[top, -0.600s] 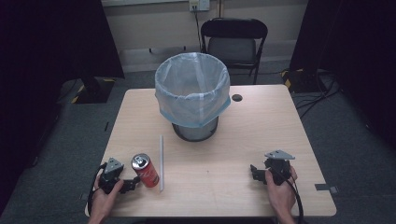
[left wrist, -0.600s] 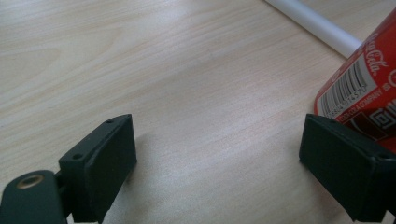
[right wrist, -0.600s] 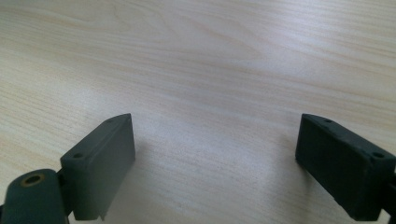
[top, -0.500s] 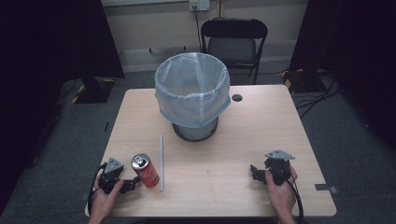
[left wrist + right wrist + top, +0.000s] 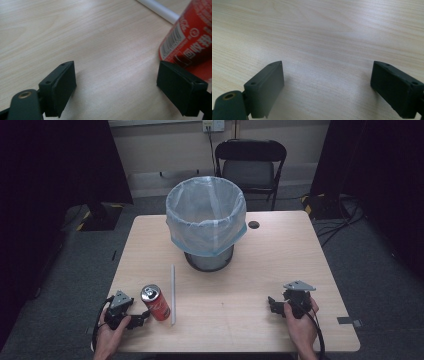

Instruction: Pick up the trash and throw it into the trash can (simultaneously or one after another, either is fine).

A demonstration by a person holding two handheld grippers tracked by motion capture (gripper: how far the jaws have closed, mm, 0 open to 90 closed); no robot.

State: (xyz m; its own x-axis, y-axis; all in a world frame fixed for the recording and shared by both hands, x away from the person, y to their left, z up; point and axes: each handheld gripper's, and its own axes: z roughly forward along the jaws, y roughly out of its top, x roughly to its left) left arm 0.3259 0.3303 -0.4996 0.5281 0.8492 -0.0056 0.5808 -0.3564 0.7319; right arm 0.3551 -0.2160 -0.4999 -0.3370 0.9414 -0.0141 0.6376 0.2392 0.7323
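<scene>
Red can [image 5: 156, 302] lying just beside left claw [image 5: 141, 318], jaws spread wide, nothing between

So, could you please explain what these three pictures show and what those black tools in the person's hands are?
There is no robot here: a person sits at a wooden table and holds a two-jaw tool in each hand. The high view looks down from above the person's side. The left hand-held gripper lies at the lower left, the right hand-held gripper at the lower right. The other two pictures come from small cameras riding on each tool, looking along its black jaws.

On the table stand a bin with a pale blue liner, a red drink can and a white straw. Both tools have their jaws open and hold nothing; the can stands just beside the left one's jaw.
</scene>
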